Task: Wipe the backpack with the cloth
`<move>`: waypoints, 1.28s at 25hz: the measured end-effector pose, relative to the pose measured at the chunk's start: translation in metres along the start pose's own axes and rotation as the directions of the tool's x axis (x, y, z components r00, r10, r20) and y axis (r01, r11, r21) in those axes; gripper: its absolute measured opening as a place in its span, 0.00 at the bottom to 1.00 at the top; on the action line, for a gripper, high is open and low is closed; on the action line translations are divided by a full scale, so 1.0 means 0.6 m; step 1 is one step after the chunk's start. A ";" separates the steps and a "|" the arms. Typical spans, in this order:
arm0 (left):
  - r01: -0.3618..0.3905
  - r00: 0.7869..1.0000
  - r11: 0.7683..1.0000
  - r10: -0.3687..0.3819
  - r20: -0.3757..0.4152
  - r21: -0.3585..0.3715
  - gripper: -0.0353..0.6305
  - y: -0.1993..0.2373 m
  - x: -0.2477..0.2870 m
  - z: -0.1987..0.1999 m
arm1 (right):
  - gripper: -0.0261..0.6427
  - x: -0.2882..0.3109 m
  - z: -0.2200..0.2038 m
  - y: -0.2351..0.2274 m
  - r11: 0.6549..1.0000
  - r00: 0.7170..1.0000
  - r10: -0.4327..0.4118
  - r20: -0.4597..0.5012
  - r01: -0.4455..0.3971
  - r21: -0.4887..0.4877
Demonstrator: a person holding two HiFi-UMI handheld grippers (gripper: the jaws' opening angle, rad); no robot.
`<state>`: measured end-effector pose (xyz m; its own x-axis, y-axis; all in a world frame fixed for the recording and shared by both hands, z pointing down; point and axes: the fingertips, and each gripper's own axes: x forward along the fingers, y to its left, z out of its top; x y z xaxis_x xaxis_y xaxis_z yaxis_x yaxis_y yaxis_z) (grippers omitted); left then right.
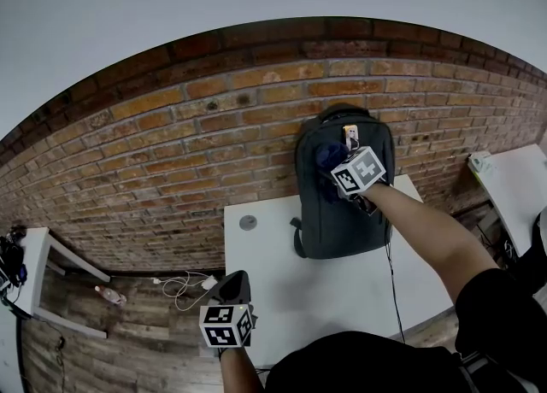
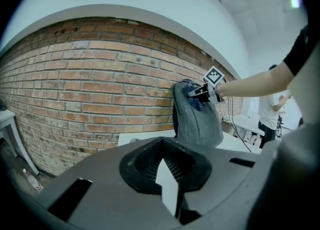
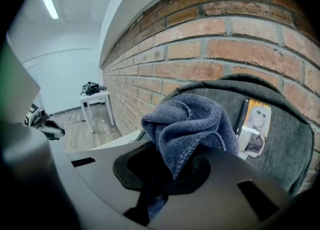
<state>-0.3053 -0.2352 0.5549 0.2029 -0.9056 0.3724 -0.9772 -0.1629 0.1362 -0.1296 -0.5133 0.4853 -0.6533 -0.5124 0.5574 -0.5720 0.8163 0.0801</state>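
Note:
A dark grey backpack [image 1: 342, 212] stands upright on the white table [image 1: 265, 272], leaning against the brick wall. A small yellow tag [image 1: 350, 135] hangs near its top. My right gripper [image 1: 338, 176] is shut on a bunched blue cloth [image 1: 327, 159], which presses against the upper front of the backpack. In the right gripper view the cloth [image 3: 190, 124] bulges out of the gripper [image 3: 172, 166], with the backpack [image 3: 285, 144] and tag [image 3: 256, 124] just behind. My left gripper [image 1: 235, 282] hovers at the table's near edge, shut and holding nothing. From the left gripper [image 2: 167, 174] I see the backpack [image 2: 197, 121], the cloth [image 2: 196, 99] and the right gripper [image 2: 201, 93].
A round grommet [image 1: 248, 222] sits in the table's left part. A black cable [image 1: 391, 272] runs down the table by the backpack. Another white table [image 1: 517, 182] stands at right, a small one [image 1: 38, 280] at left. A charger and wires [image 1: 184, 284] lie on the wooden floor. A person [image 2: 270, 109] stands far right.

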 end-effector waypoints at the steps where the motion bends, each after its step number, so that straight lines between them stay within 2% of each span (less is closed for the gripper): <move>1: 0.002 1.000 1.000 -0.002 0.002 0.000 0.04 -0.002 -0.001 0.000 | 0.09 0.000 -0.012 0.008 1.000 1.000 0.010 -0.014 -0.010 -0.001; 7: 0.021 1.000 1.000 -0.021 -0.010 -0.003 0.04 -0.014 -0.002 -0.011 | 0.09 -0.013 -0.079 0.058 0.998 0.994 0.062 -0.089 -0.064 -0.020; 21: 0.042 0.999 0.999 -0.042 -0.007 0.006 0.04 -0.020 0.003 -0.008 | 0.09 -0.032 -0.198 0.145 0.993 0.986 0.117 -0.118 -0.116 0.020; 32: 0.043 0.999 0.999 -0.043 -0.010 0.005 0.04 -0.023 0.003 -0.010 | 0.09 -0.040 -0.288 0.214 0.977 0.962 0.210 -0.176 -0.203 0.058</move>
<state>-0.2912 -0.2322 0.5594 0.2453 -0.8938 0.3753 -0.9679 -0.2037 0.1475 -0.1017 -0.3500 0.6249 -0.6611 -0.2741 0.6984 -0.4550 0.8867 -0.0827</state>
